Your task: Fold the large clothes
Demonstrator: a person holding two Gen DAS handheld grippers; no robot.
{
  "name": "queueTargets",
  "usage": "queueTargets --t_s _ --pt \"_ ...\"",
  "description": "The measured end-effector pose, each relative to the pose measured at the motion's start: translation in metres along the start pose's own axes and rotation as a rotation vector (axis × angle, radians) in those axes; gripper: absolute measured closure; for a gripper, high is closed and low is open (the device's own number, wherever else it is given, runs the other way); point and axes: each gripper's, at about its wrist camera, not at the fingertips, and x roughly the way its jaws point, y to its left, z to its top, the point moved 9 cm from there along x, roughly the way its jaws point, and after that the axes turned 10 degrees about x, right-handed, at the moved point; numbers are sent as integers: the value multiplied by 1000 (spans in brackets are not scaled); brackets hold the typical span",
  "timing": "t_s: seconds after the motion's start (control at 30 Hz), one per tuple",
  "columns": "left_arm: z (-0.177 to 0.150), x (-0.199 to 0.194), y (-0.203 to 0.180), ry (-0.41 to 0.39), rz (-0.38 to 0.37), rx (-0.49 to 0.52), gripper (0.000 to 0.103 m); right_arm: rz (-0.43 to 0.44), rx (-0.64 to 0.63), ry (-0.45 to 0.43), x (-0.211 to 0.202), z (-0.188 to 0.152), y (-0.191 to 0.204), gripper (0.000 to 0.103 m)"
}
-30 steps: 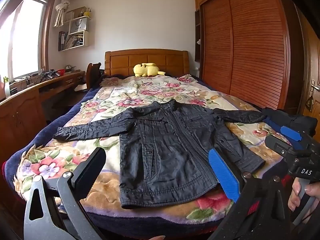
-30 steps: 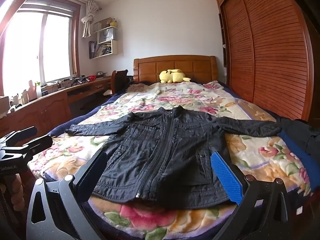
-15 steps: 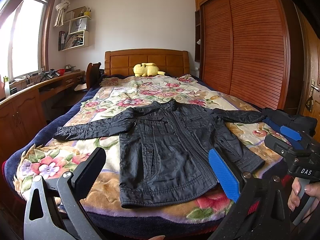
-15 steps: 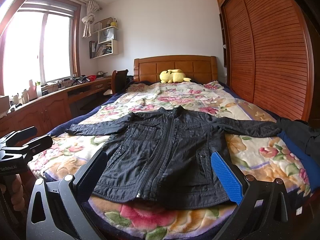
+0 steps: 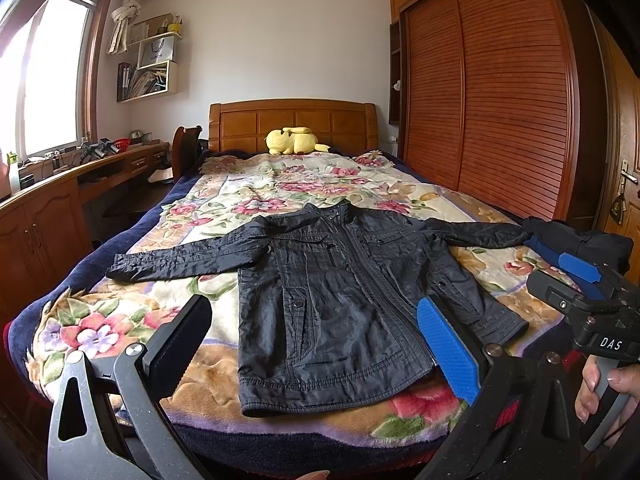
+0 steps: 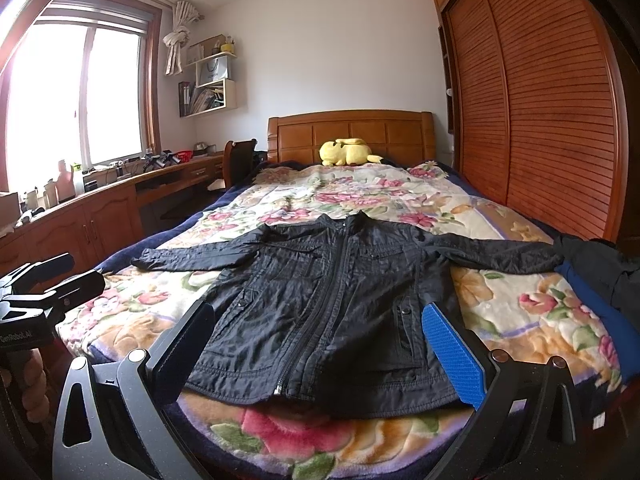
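Black jacket [image 5: 344,296] lies flat on the bed [image 5: 120,320], collar toward the headboard, hem nearest both grippers, sleeves spread sideways. Left gripper [image 5: 312,336] and right gripper [image 6: 316,344] hover short of the hem, fingers apart and empty, about equally near.

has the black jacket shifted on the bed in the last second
No. In the left wrist view the jacket lies flat in the same spot on the floral blanket, its collar in line with the yellow plush toy as before.
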Motion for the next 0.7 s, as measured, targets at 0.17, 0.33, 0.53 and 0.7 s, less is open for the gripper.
queueTargets --t_s 0.17,0.33,0.53,0.7 --pt "0 0 0 -1 1 0 0 1 0 -1 0 0 0 0" --pt "0 0 0 -1 1 -1 0 1 -1 -4 0 1 1 0" --pt "0 -1 0 -1 1 -1 0 2 -1 -4 0 1 1 0" --pt "1 -1 0 -3 1 -2 0 6 1 -4 0 1 2 0"
